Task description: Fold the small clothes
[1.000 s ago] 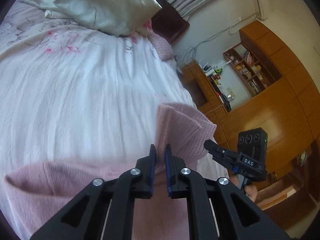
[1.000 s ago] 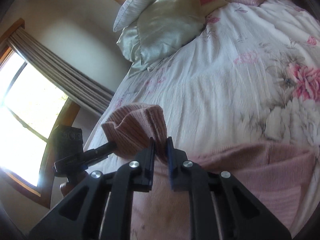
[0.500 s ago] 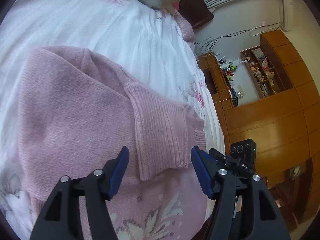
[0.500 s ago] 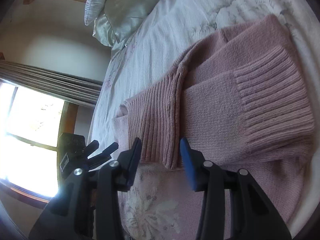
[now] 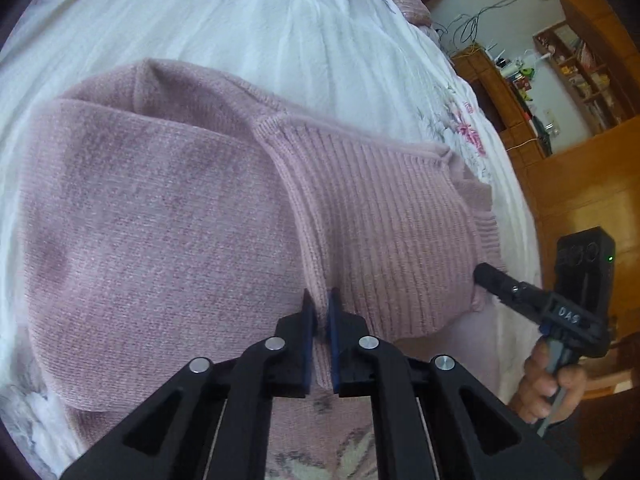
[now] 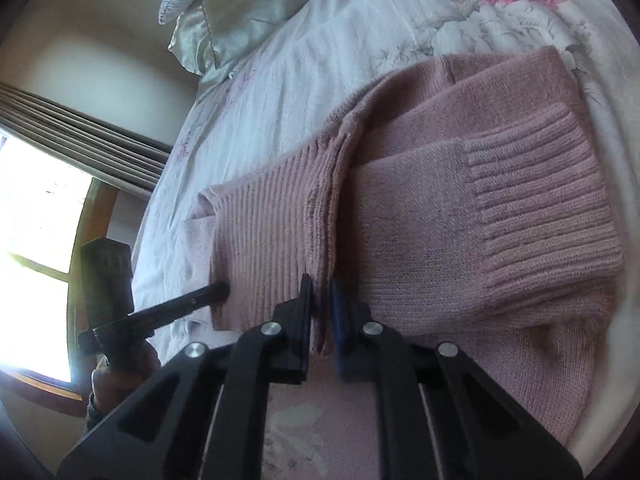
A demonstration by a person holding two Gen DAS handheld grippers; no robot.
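Observation:
A pink knit sweater [image 5: 160,220] lies folded on the bed, its ribbed hem [image 5: 380,220] turned up over the body. My left gripper [image 5: 321,308] is shut on a ridge of fabric where the plain knit meets the ribbing. My right gripper [image 6: 321,300] is shut on the edge of the same ribbed hem [image 6: 272,232], beside a folded sleeve with a ribbed cuff [image 6: 540,200]. Each view shows the other gripper's tips at the hem's far corner: the right gripper [image 5: 486,274], held by a hand [image 5: 552,380], and the left gripper [image 6: 218,290].
The white floral bedsheet [image 5: 280,20] spreads beyond the sweater. Silvery pillows [image 6: 248,12] lie at the head of the bed. A wooden wardrobe [image 5: 580,200] and shelves stand past the right edge. A bright window [image 6: 36,260] with curtains is past the left edge.
A second ago both grippers held the sweater lifted. Half a second ago it lay folded and both stood open. Now both have shut again on the fabric at the ribbed hem.

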